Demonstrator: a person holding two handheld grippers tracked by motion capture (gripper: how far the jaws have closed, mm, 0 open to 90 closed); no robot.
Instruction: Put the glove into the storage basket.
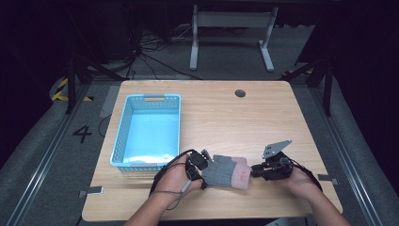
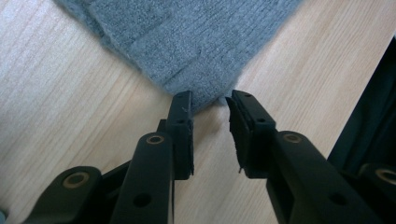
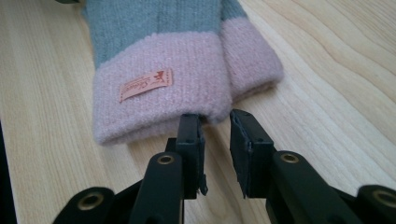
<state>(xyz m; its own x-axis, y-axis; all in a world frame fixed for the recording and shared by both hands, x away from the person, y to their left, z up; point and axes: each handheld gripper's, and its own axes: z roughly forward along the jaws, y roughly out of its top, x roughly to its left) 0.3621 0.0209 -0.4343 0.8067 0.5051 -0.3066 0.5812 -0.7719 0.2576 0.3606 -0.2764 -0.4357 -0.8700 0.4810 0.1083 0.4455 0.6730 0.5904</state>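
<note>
From the high view I have the grey knitted gloves [image 1: 227, 171] lying flat near the front edge of the desk [image 1: 263, 117], between my two hands, with the left tongs [image 1: 203, 175] at their grey fingertip end and the right tongs [image 1: 254, 172] at the pink cuffs [image 1: 241, 176]. I read that as setting up to take the pair by both ends so it lifts as one piece; the blue basket [image 1: 123, 141] stands just to the left of them, a likely place for them, though that is my guess. In the left gripper view the tongs [image 2: 209, 100] stand part open, and a corner of the grey knit [image 2: 196, 42] reaches down into the gap; the pads [image 2: 183, 112] sit either side of that corner without pressing it, so nothing is gripped there yet. In the right gripper view the tongs [image 3: 215, 122] are likewise part open, tips right at the lower edge of the nearer pink cuff [image 3: 159, 95], the one with the small sewn label [image 3: 145, 85], while the second cuff [image 3: 252, 60] lies beside it. The cuff edge meets the gap but the pads are not closed on it, so I judge both ends are lined up for a pinch, not held.
</note>
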